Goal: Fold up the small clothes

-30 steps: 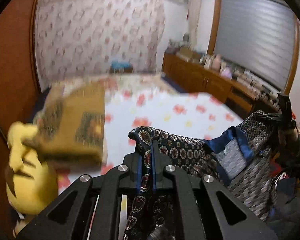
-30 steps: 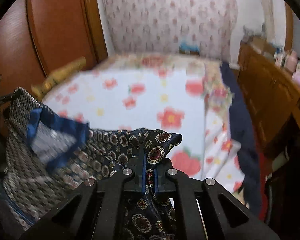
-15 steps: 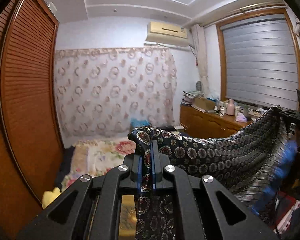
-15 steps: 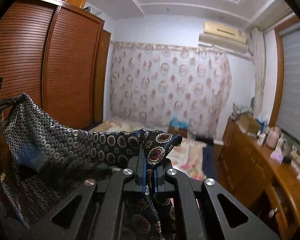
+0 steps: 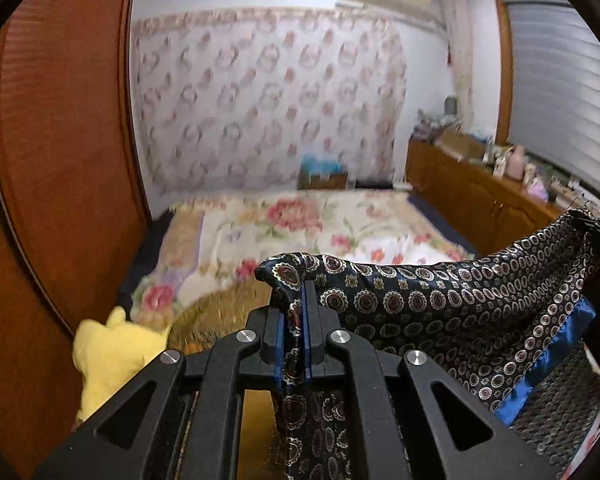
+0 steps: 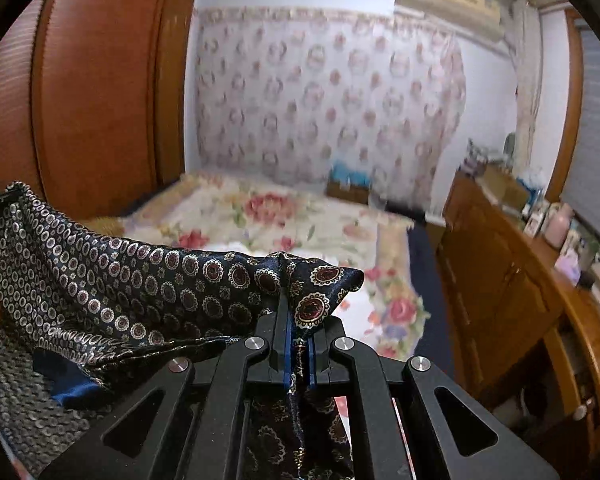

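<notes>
The left gripper is matte black, its two fingers lined inside with thin blue pads. Angled black link arms with triangular cut-outs spread back from the fingers, each pinned by a round silver screw. The right gripper has the same black build, blue pads and silver screws.

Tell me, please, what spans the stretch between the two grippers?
The dark patterned garment, pinched by left gripper and right gripper, hangs between them in both wrist views.
</notes>
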Available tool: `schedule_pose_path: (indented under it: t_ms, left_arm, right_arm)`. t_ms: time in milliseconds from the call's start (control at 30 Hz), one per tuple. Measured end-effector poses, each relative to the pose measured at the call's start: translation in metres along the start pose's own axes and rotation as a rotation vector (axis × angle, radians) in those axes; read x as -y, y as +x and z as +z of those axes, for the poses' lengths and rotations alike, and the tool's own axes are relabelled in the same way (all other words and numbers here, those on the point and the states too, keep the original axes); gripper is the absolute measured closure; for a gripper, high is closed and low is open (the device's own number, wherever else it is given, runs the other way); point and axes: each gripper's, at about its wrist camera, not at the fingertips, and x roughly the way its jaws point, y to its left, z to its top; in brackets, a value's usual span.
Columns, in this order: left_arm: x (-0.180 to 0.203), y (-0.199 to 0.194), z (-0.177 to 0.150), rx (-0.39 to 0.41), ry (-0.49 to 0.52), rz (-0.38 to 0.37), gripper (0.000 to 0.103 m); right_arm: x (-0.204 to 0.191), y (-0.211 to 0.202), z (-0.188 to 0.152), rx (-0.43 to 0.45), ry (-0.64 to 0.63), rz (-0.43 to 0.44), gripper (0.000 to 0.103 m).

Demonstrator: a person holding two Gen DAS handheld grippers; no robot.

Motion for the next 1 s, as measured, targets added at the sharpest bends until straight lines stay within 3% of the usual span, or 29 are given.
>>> schedule_pose_path:
  t_ms: [67,100,200,233,300,333,367,500,600,867,900,967,1000]
  left_arm:
    - [0.005,0.01,-0.01,-0.03,-0.006,0.014,0.093]
    - [0.004,0.018,-0.013,-0.053,-0.01,0.023,0.091]
    - [0.004,0.03,-0.022,-0.113,-0.012,0.033,0.072]
    - [0.005,0.028,-0.026,-0.115,-0.007,0.023,0.059]
    - [0.006,0.022,-0.033,-0.118,-0.001,0.006,0.048]
    - [0.006,0.018,-0.038,-0.119,0.002,0.004,0.036]
    - [0.006,0.014,-0.041,-0.117,0.005,0.0,0.025]
    - [0.006,-0.005,-0.06,-0.096,0.0,-0.008,0.024]
    - [0.005,-0.017,-0.076,-0.094,-0.014,-0.026,0.024]
    - [0.008,-0.034,-0.112,-0.111,0.0,-0.036,0.024]
    - [0.008,-0.034,-0.115,-0.113,0.006,-0.041,0.025]
    - [0.006,-0.032,-0.117,-0.123,0.004,-0.046,0.041]
    - [0.004,-0.03,-0.116,-0.133,-0.001,-0.045,0.044]
  right_arm:
    - [-0.005,0.023,-0.007,-0.039,0.02,-0.006,0.095]
    - [-0.006,0.034,-0.011,-0.065,0.033,-0.017,0.087]
    - [-0.009,0.053,-0.015,-0.135,0.07,-0.047,0.073]
    - [-0.012,0.057,-0.016,-0.148,0.081,-0.047,0.071]
    - [-0.018,0.058,-0.015,-0.153,0.084,-0.057,0.067]
    - [-0.021,0.056,-0.017,-0.095,0.14,-0.036,0.066]
    - [-0.024,0.054,-0.019,-0.096,0.144,-0.025,0.064]
    - [-0.007,0.044,-0.018,-0.102,0.159,0.026,0.057]
    - [0.009,0.039,-0.036,-0.107,0.157,0.042,0.056]
    - [0.001,0.02,-0.092,-0.161,0.157,0.076,0.056]
    - [0.003,0.021,-0.095,-0.168,0.154,0.074,0.056]
    - [0.011,0.023,-0.099,-0.184,0.16,0.065,0.056]
    - [0.016,0.022,-0.101,-0.187,0.168,0.056,0.056]
